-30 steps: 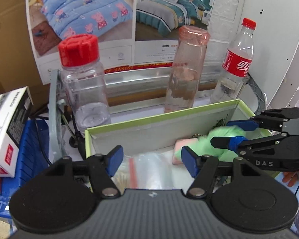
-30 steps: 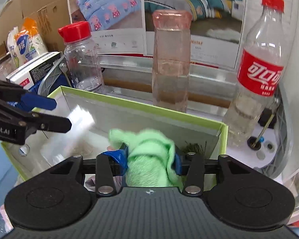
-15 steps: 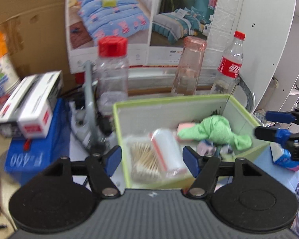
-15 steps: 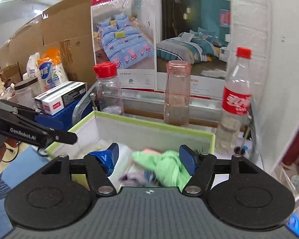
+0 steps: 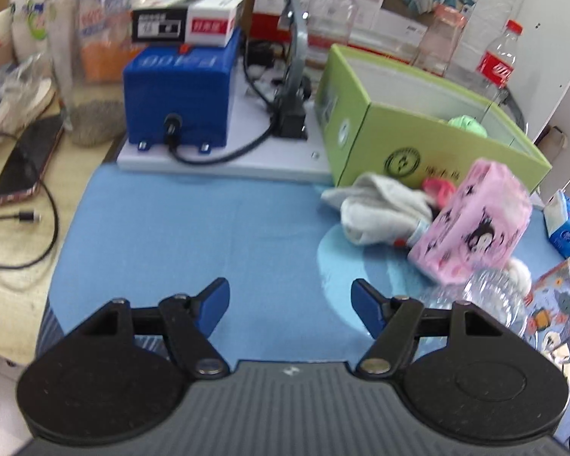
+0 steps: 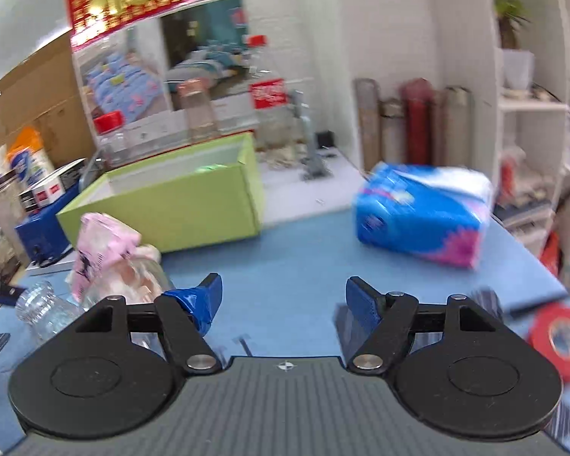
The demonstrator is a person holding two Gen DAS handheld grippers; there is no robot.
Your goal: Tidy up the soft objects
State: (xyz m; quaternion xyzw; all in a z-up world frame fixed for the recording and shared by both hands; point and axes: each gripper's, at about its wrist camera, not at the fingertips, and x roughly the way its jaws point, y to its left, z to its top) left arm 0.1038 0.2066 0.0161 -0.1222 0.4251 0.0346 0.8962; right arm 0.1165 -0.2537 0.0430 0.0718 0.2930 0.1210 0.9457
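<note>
A green box [image 5: 429, 140] stands at the back of the blue mat [image 5: 193, 235], with a green cloth [image 5: 467, 125] lying inside it. In front of it lie a grey-white cloth [image 5: 380, 209] and a pink tissue pack [image 5: 475, 220]. My left gripper [image 5: 290, 300] is open and empty, low over the mat, to the left of these. My right gripper [image 6: 283, 298] is open and empty over the mat. The green box [image 6: 178, 205] is ahead to its left, with the pink pack [image 6: 98, 243] nearer, and a blue tissue pack [image 6: 421, 212] lies to its right.
A blue machine [image 5: 178, 87] with boxes on top stands left of the box, cables trailing. A phone [image 5: 26, 163] lies at the far left. Bottles [image 5: 497, 60] stand behind the box. A clear plastic bottle [image 5: 490, 300] lies on the mat. A red tape roll [image 6: 558, 334] lies at right.
Both grippers have pulled back from the green box and now sit low over the blue mat. The right gripper let go of the green cloth, which stays in the box.
</note>
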